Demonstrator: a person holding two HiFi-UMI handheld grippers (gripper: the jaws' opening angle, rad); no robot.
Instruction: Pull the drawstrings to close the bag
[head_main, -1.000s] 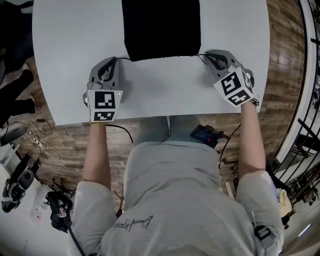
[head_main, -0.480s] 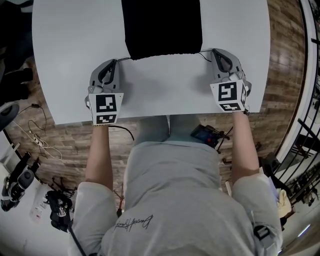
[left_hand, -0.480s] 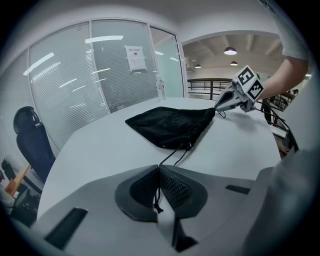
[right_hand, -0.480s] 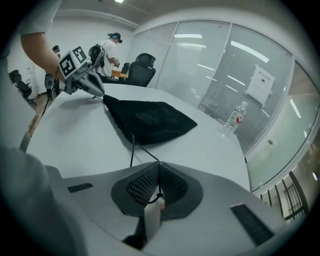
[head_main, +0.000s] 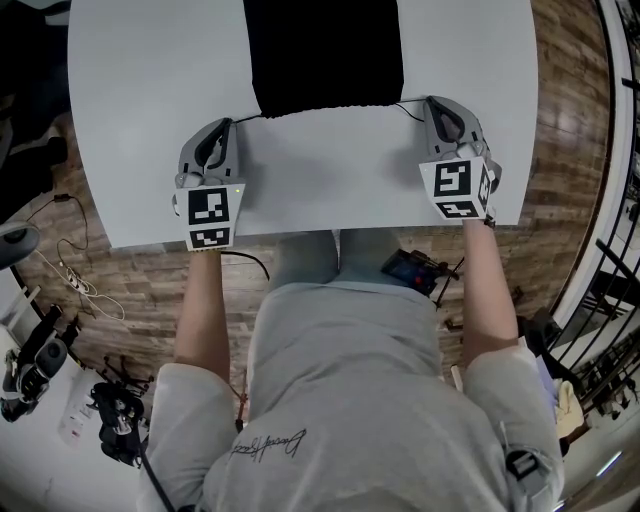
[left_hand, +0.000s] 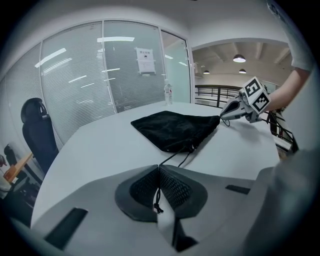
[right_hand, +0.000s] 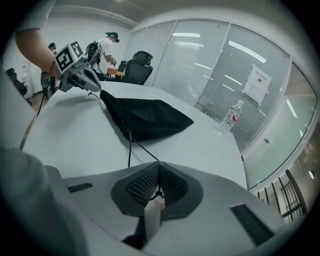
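A flat black drawstring bag (head_main: 325, 50) lies on the white table (head_main: 140, 120), its mouth toward me. My left gripper (head_main: 224, 126) sits at the bag's near left corner, shut on the left drawstring (left_hand: 172, 157), whose knotted end shows between the closed pads. On the other side my right gripper (head_main: 433, 104) is at the near right corner, shut on the right drawstring (right_hand: 142, 149). Both cords run fairly straight from the jaws to the bag (left_hand: 175, 129) (right_hand: 145, 117). Each gripper view shows the other gripper: the right gripper (left_hand: 223, 117) and the left gripper (right_hand: 98, 90).
A water bottle (right_hand: 229, 117) stands at the table's far side, beyond the bag. An office chair (left_hand: 35, 130) sits by the glass wall, and a person (right_hand: 107, 47) stands in the background. The table's front edge (head_main: 300, 232) lies just behind both grippers.
The right gripper has swung from pointing diagonally at the bag corner to pointing straight up the table and shifted a little left. The left gripper has hardly moved.
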